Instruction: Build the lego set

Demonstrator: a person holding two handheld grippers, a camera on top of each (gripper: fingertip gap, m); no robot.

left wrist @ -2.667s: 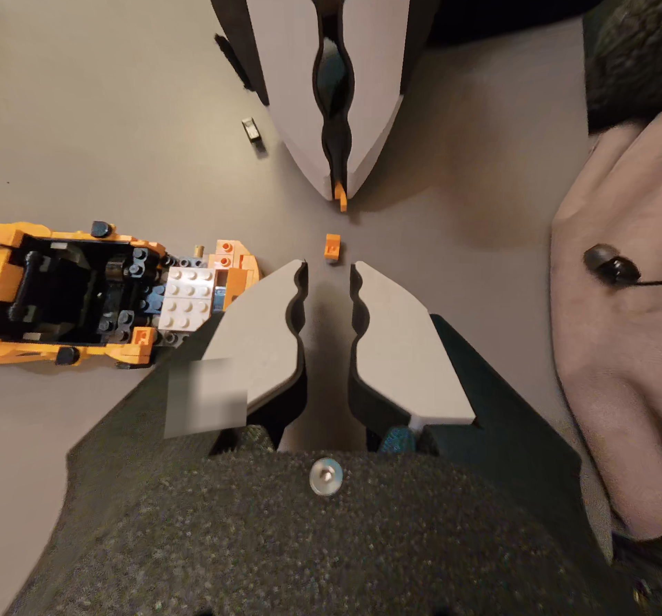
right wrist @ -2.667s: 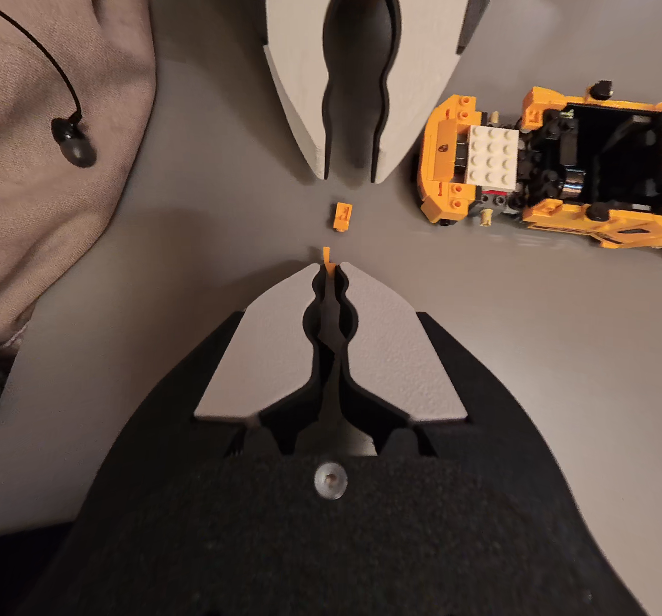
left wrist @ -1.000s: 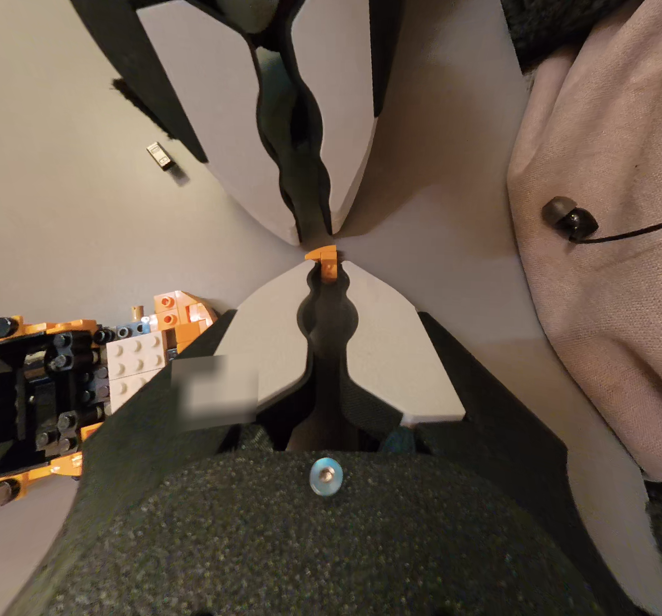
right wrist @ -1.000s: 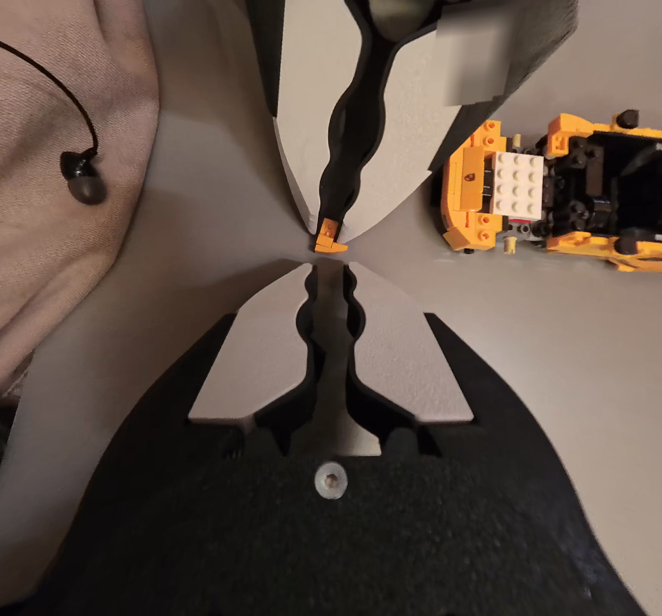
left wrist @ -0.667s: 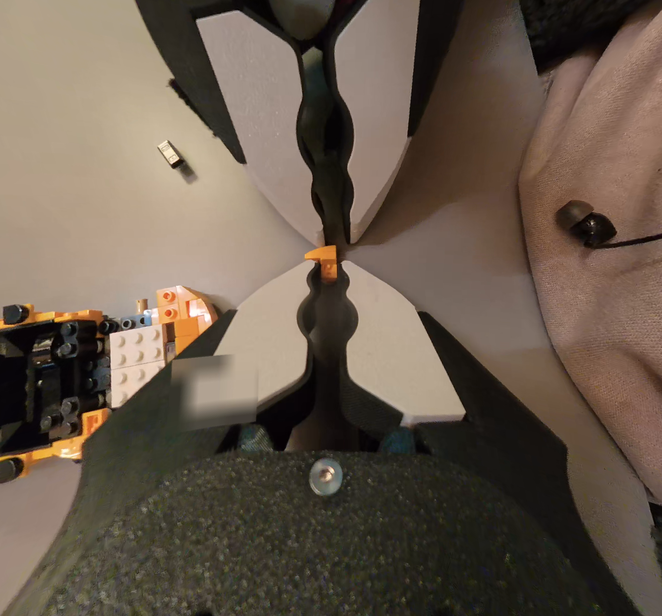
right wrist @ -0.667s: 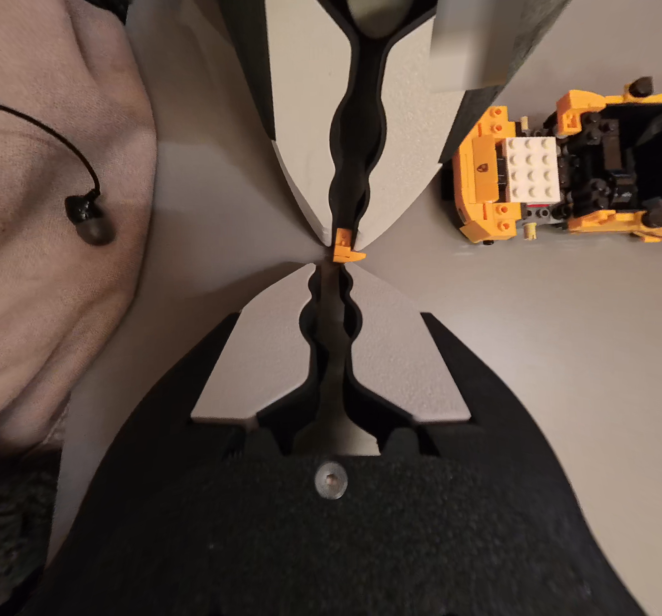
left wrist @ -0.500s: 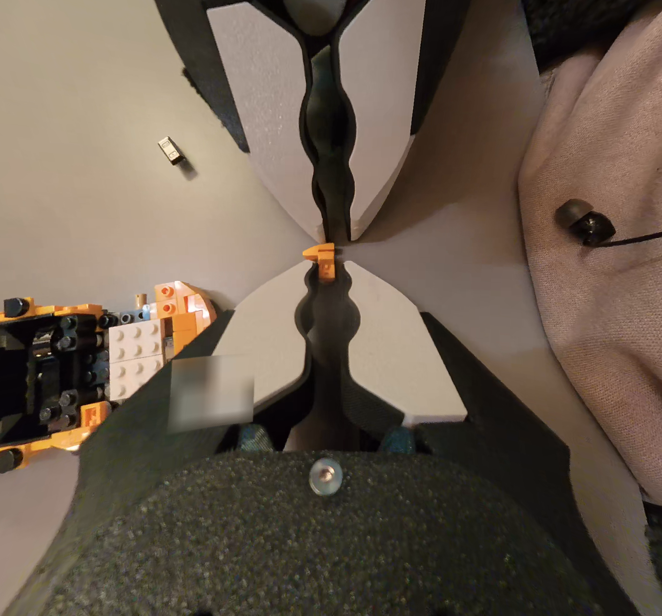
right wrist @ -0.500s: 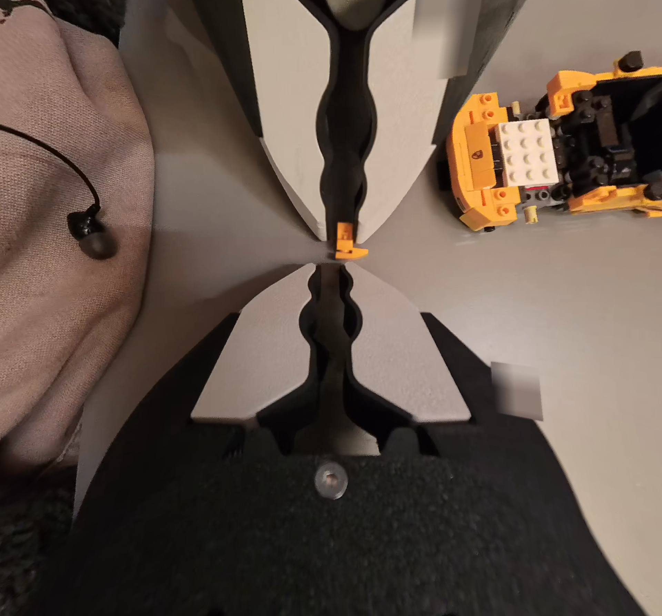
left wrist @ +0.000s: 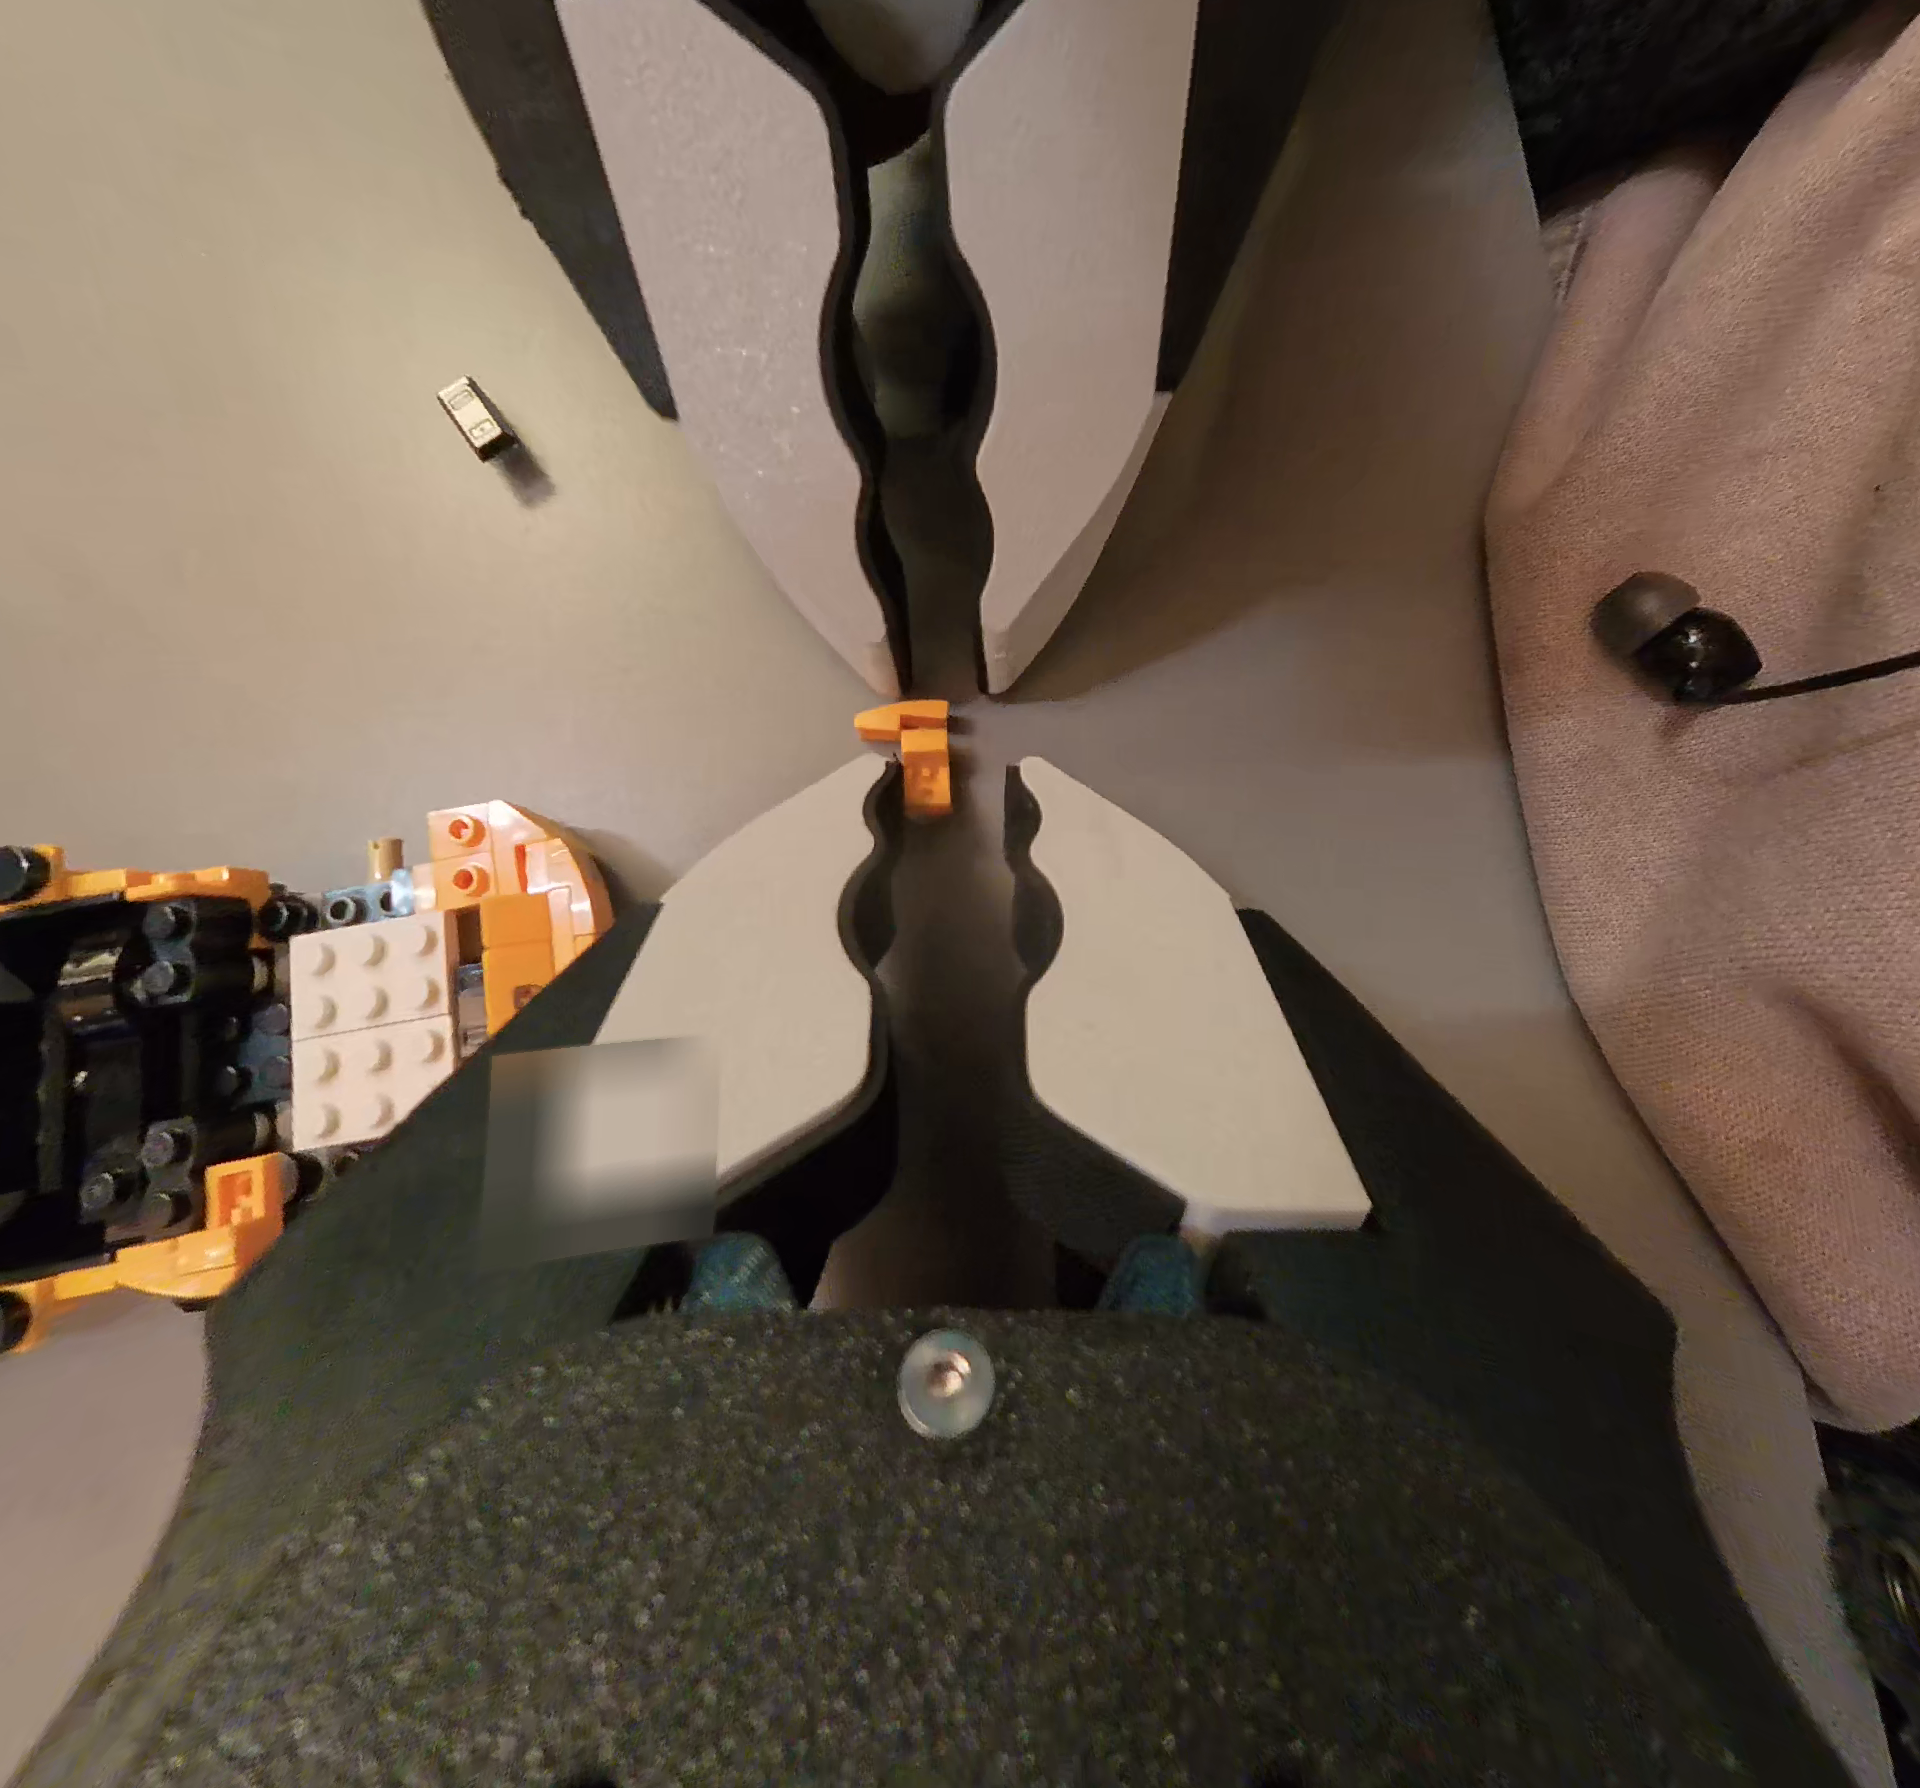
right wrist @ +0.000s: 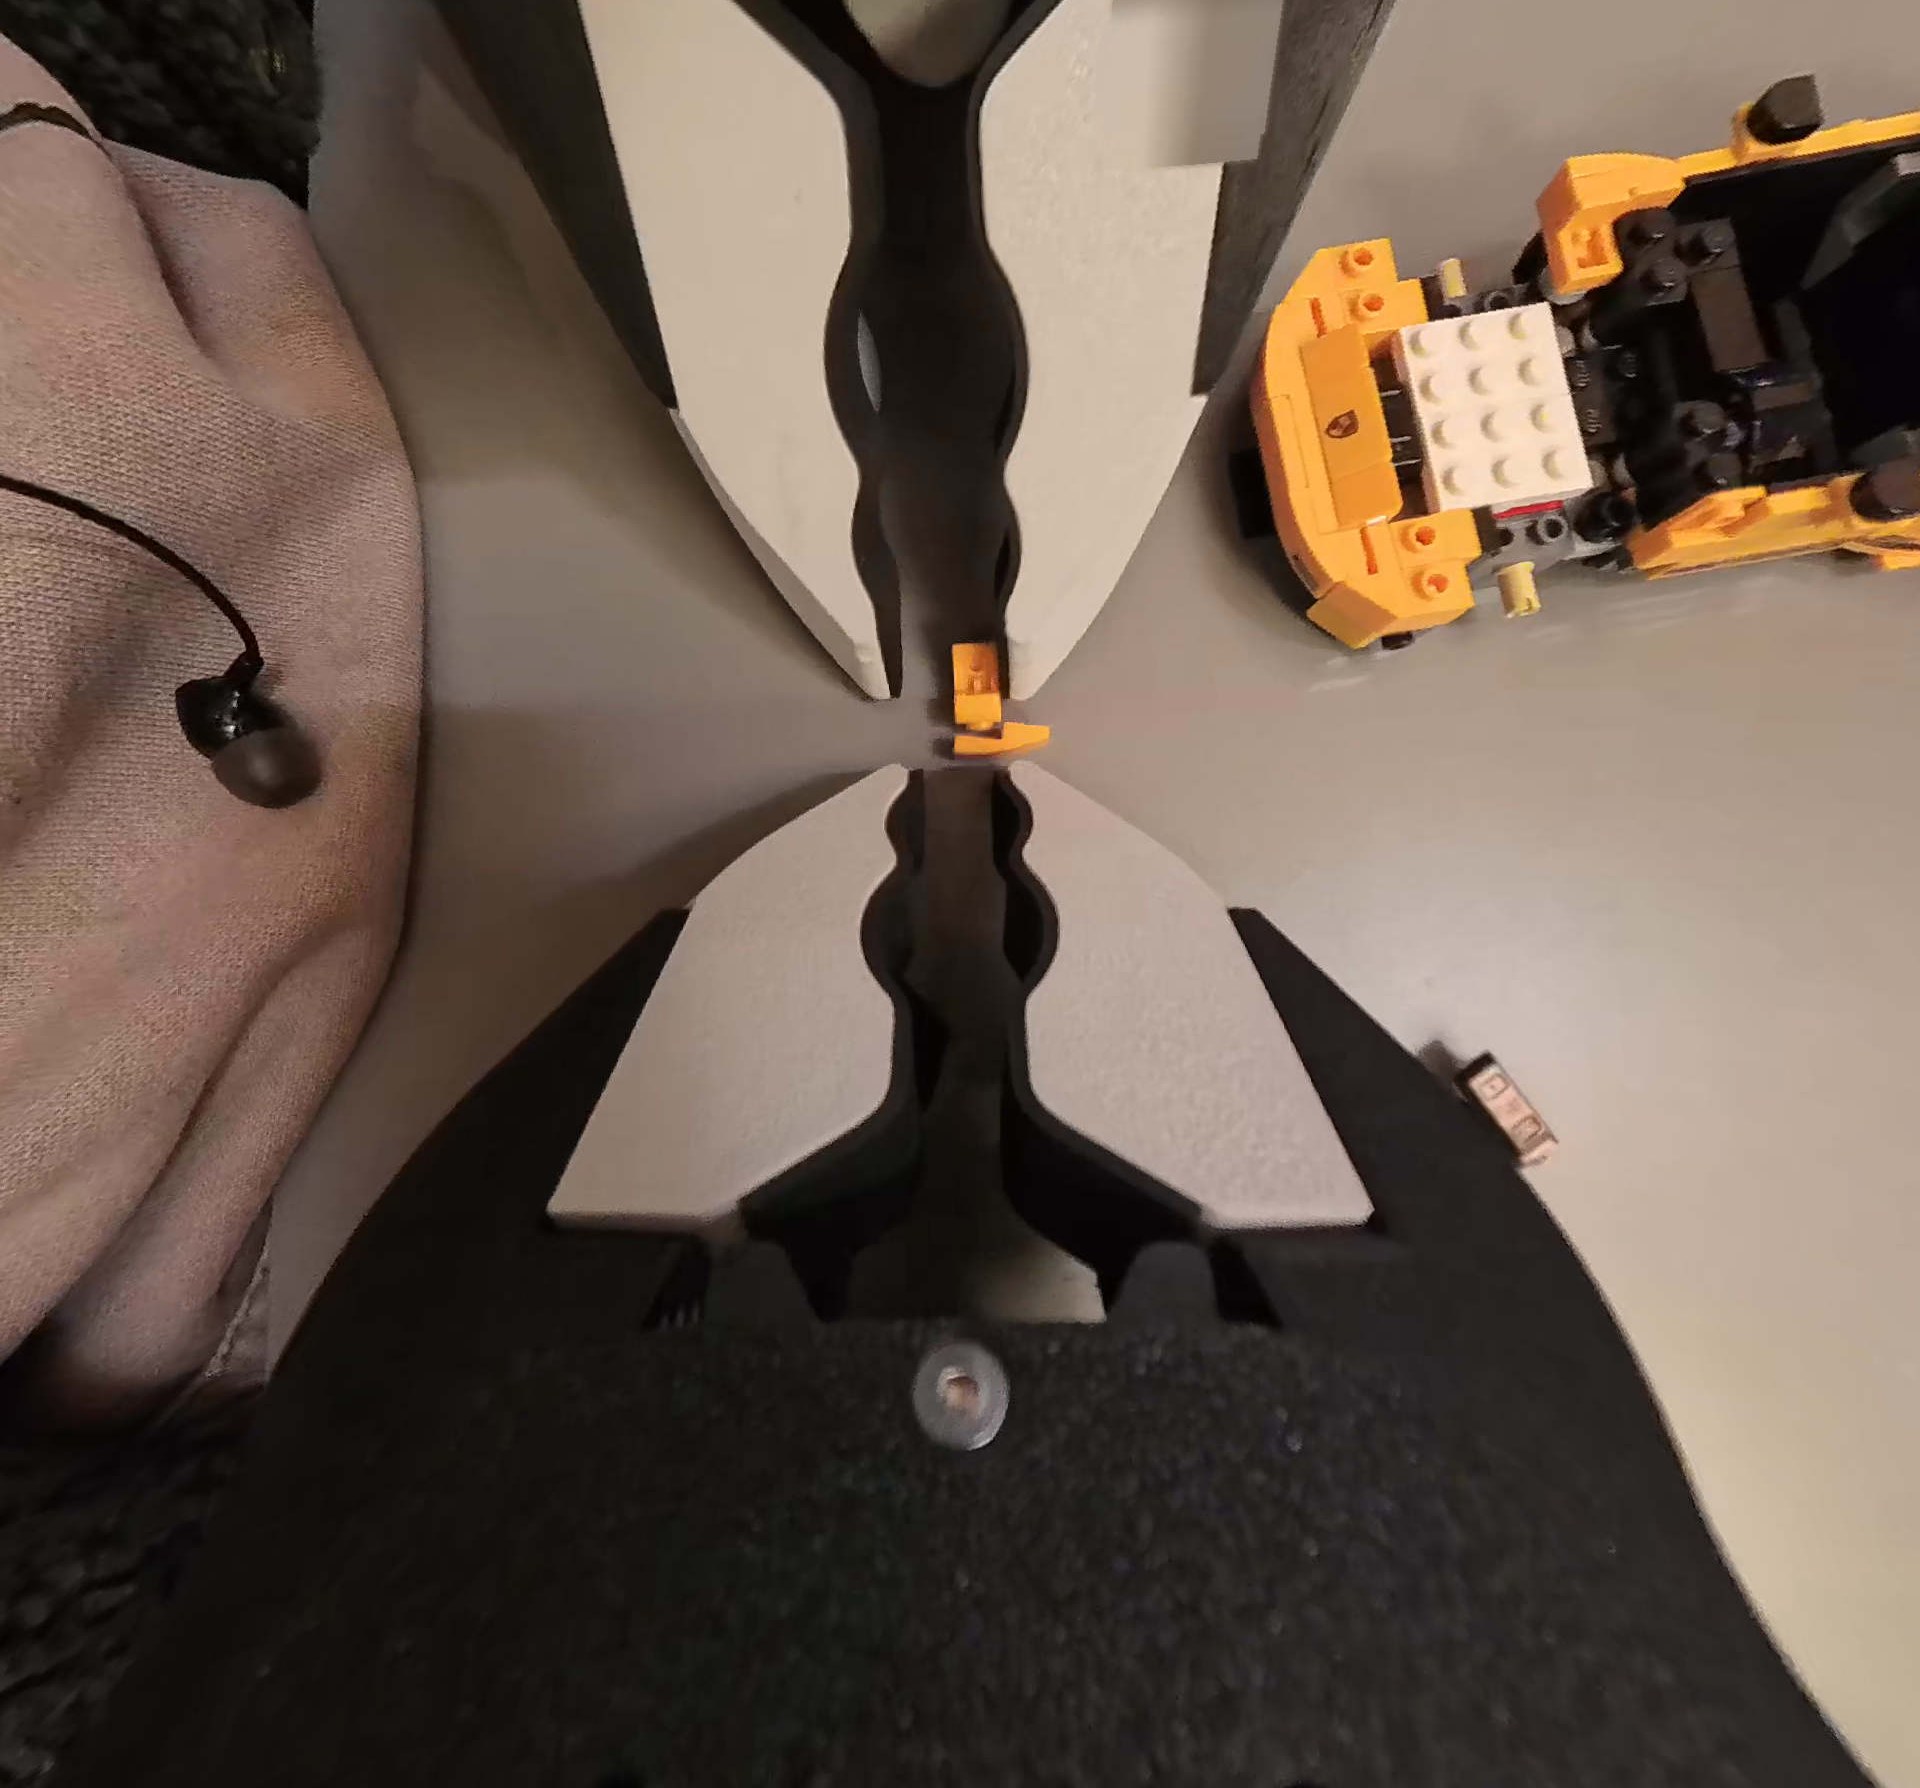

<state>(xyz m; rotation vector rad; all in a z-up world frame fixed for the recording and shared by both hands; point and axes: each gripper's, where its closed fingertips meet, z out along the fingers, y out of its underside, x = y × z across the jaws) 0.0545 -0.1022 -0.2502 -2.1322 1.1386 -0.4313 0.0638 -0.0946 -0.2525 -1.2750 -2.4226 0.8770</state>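
Note:
A small orange brick (left wrist: pixel 923 780) with a small orange curved piece (left wrist: pixel 891 720) joined across its end lies on the grey table, between the two grippers' tips. My left gripper (left wrist: pixel 951 770) is open, and the brick sits just inside its tips, nearer the left finger. My right gripper (right wrist: pixel 951 774) faces it tip to tip, slightly open and empty. In the right wrist view the joined piece (right wrist: pixel 979 694) lies between the left gripper's fingers. The partly built orange and black car (left wrist: pixel 312 1011) stands to the left, and also shows in the right wrist view (right wrist: pixel 1507 408).
A small dark loose piece (left wrist: pixel 476 419) lies on the table beyond the car; it also shows in the right wrist view (right wrist: pixel 1507 1110). A beige cloth (left wrist: pixel 1714 907) with a black earbud (left wrist: pixel 1673 637) on it covers the table's right side.
The right gripper brought the curved piece to the brick held in the left gripper and let go. The left gripper has now opened and released the joined piece.

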